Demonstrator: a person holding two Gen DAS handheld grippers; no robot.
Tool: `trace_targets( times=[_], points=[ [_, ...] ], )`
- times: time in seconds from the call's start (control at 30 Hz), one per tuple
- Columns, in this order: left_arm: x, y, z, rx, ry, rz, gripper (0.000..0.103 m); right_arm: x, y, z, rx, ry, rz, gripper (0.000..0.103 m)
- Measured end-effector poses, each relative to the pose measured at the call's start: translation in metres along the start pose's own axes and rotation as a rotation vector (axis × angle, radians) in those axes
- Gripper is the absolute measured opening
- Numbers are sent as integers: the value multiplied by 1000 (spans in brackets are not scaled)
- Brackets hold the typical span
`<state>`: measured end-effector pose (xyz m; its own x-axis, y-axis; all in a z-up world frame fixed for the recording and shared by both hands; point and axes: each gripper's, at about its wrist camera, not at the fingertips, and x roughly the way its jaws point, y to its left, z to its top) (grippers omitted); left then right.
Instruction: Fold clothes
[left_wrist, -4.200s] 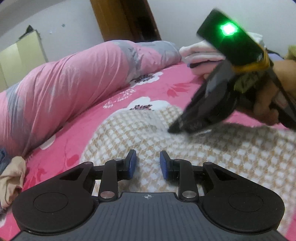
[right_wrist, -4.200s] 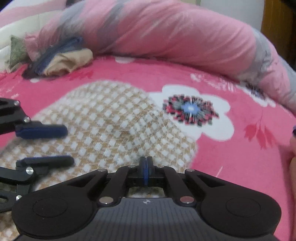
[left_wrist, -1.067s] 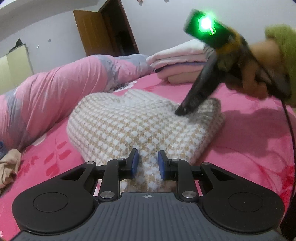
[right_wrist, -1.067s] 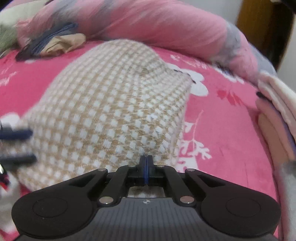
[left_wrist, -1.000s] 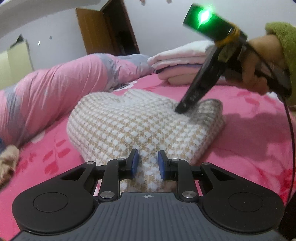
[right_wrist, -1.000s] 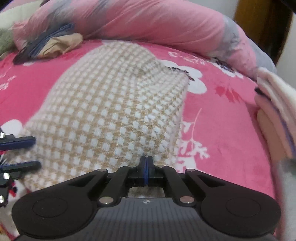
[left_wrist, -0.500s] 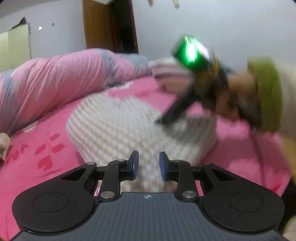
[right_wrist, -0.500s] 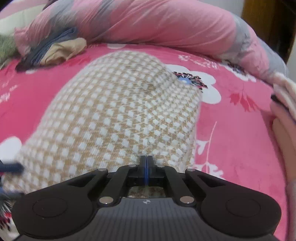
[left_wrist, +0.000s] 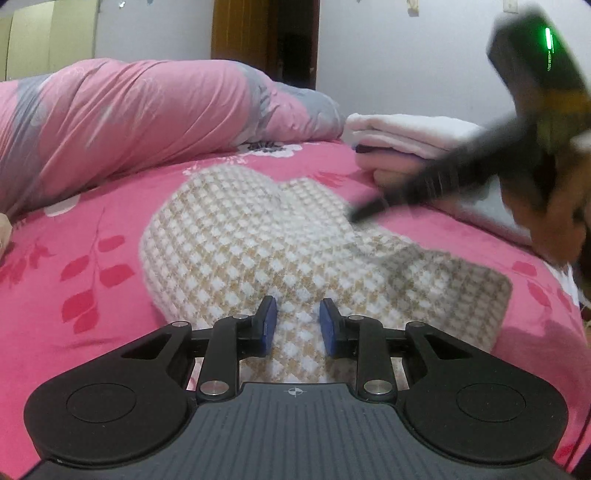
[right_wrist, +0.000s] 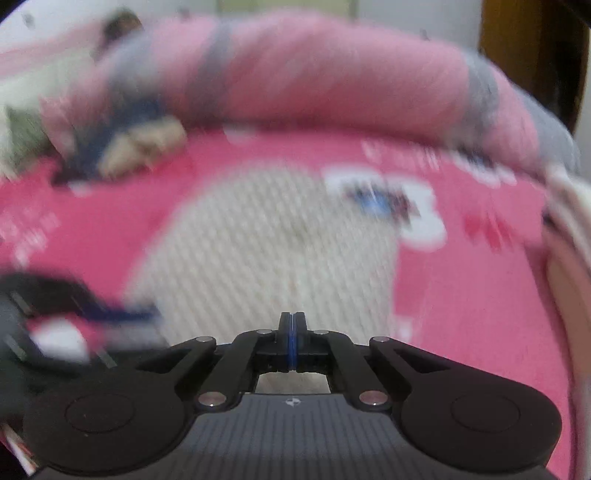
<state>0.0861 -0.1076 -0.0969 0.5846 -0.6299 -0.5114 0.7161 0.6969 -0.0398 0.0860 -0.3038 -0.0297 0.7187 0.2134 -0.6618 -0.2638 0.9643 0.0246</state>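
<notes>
Knitwear comes first: the beige-and-white checked knitted garment (left_wrist: 280, 243) lies on the bed just ahead of the left hand-held gripper (left_wrist: 297, 325), gathered into a thick, rounded bundle with a doubled layer on its right side, so the fold looks largely done; squaring the edges and moving it to a pile seem to be what is left. The left hand-held gripper hovers over the near edge, its blue pads spread apart and pinching nothing. The right hand-held gripper (right_wrist: 291, 341), its jaws pressed together and empty, hangs above the garment's right side. Under the garment is a bright pink floral bedsheet (left_wrist: 74, 258). Beyond it lies a rolled pink-and-grey quilt (left_wrist: 129, 110), to the right a stack of folded pale towels (left_wrist: 402, 136), then white walls and a brown wooden door (left_wrist: 236, 33).
</notes>
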Motion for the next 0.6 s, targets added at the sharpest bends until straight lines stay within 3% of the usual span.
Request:
trace_targets(
  times=[0.1,0.23,0.3,0.43,0.53,0.6],
  points=[
    [2,-1,-2,3,0,1,27,19,14,3,-27,30,65,0],
    [4,4,-4,-10,1,-5,27,54,22,-16,-68,123,32,0],
    [2,4,-4,-8,-10,-8,27,50,23,-6,-74,148,29,0],
    [0,6,-6,-11,-19,-10,27,32,28,21,-81,53,63,0],
    [3,6,-7,-8,-17,-1,27,78,27,3,-85,110,32,0],
    [3,7,-6,-21,-27,-12,27,83,27,2,-91,125,17,0]
  ],
)
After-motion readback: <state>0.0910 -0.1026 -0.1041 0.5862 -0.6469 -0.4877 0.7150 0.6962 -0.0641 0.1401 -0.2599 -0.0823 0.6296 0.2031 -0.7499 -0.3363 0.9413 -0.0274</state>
